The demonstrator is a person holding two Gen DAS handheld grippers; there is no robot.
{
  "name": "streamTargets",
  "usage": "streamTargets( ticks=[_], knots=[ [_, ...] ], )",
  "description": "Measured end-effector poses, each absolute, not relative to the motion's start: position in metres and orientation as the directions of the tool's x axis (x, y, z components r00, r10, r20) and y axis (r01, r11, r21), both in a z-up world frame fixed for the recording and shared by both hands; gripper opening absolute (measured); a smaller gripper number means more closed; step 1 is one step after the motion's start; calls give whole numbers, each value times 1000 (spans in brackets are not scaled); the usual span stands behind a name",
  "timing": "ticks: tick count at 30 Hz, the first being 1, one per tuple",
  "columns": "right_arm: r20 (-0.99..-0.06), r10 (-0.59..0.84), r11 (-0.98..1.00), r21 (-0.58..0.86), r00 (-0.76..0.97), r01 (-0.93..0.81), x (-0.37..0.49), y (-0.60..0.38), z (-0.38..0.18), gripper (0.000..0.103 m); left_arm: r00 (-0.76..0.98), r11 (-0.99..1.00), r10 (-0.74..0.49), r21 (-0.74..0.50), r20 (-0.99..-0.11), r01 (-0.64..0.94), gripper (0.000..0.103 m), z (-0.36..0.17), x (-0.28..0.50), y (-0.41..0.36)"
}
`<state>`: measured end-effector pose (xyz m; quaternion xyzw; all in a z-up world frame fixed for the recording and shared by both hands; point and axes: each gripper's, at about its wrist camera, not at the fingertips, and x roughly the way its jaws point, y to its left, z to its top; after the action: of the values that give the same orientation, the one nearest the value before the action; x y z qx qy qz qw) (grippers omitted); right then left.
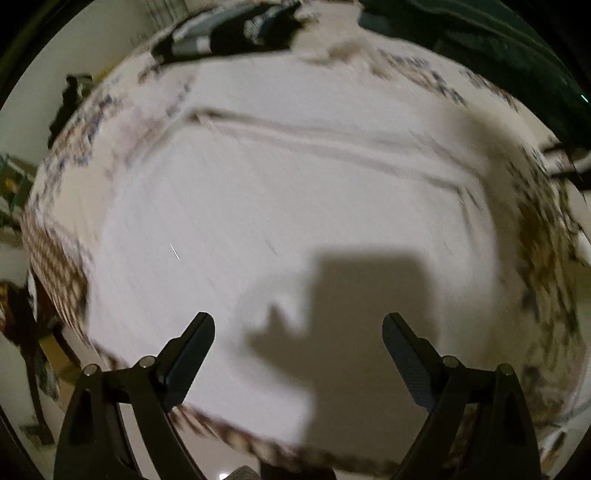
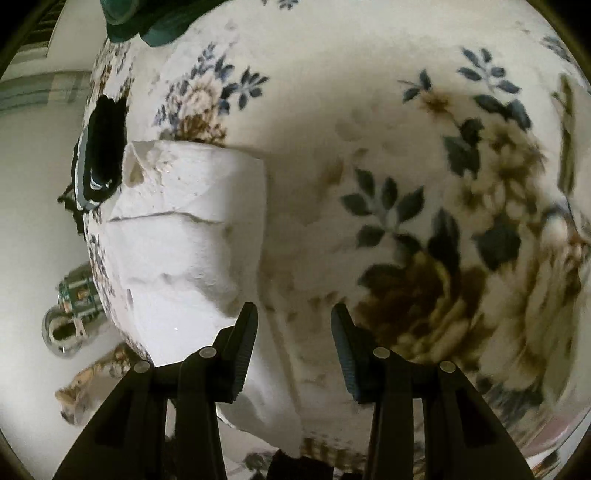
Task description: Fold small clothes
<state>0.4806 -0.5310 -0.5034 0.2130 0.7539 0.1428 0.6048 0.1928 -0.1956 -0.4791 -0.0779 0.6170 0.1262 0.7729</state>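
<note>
A white garment (image 1: 280,206) lies spread flat on a floral cloth (image 1: 543,240) and fills most of the left wrist view, which is blurred. My left gripper (image 1: 298,325) hovers over its near part, wide open and empty. In the right wrist view the same white garment (image 2: 188,229) lies at the left, with folds and a creased edge. My right gripper (image 2: 294,314) is open and empty just past the garment's right edge, over the floral cloth (image 2: 424,206).
A black garment (image 1: 236,29) with grey stripes lies at the far edge; it also shows in the right wrist view (image 2: 103,144). A dark green fabric (image 1: 498,44) lies at the far right. A shiny metal object (image 2: 70,314) sits on the floor at left.
</note>
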Motion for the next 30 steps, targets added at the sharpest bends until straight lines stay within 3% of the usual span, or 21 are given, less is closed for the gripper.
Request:
streamTargets(
  ticks=[3,6,10,11,12,13,16,18,21,24,26,27,28,30],
  knots=[
    [-820,550,832,521,-160,190,505,-534,-529,44,155,955,70,22,-985,-294,93,-492,175,-232],
    [-719,693,698,652,-52,297,538,-527,-565,65,115,952,30,-7,-993,-308,93,-501,165,-260],
    [-614,782,607,713,-106,350,561,-491,-612,66,114,972,-27,-53,-993,-230,93,-505,155,-298],
    [-615,778,619,715,-130,324,562,-480,-618,63,109,980,-25,-46,-994,-196,93,-508,153,-309],
    [-624,770,633,719,-132,288,562,-472,-618,29,99,985,-21,-38,-995,-170,93,-511,151,-319],
    [-670,728,685,697,-149,211,562,-462,-613,10,91,987,-24,-38,-996,-157,93,-515,150,-325],
    [-798,602,798,598,-44,72,567,-469,-583,8,93,986,-46,-60,-995,-158,93,-521,150,-336],
    [-843,538,840,537,7,72,576,-484,-575,8,106,985,-45,-62,-993,-162,93,-524,155,-341],
    [-815,573,820,568,-87,72,580,-481,-588,10,115,983,-22,-43,-993,-177,93,-534,167,-347],
    [-779,604,796,600,-169,77,580,-471,-587,24,110,982,38,17,-993,-186,93,-551,178,-351],
    [-763,619,784,615,-185,86,579,-473,-579,43,100,984,61,43,-993,-174,92,-565,183,-356],
    [-755,628,777,623,-188,93,577,-474,-575,59,101,986,66,49,-993,-162,80,-572,185,-358],
    [-742,643,764,637,-191,102,570,-482,-571,64,107,987,73,57,-992,-150,67,-576,186,-360],
    [-730,653,756,644,-202,115,565,-488,-571,64,119,989,91,76,-989,-127,23,-579,187,-362]
  ],
)
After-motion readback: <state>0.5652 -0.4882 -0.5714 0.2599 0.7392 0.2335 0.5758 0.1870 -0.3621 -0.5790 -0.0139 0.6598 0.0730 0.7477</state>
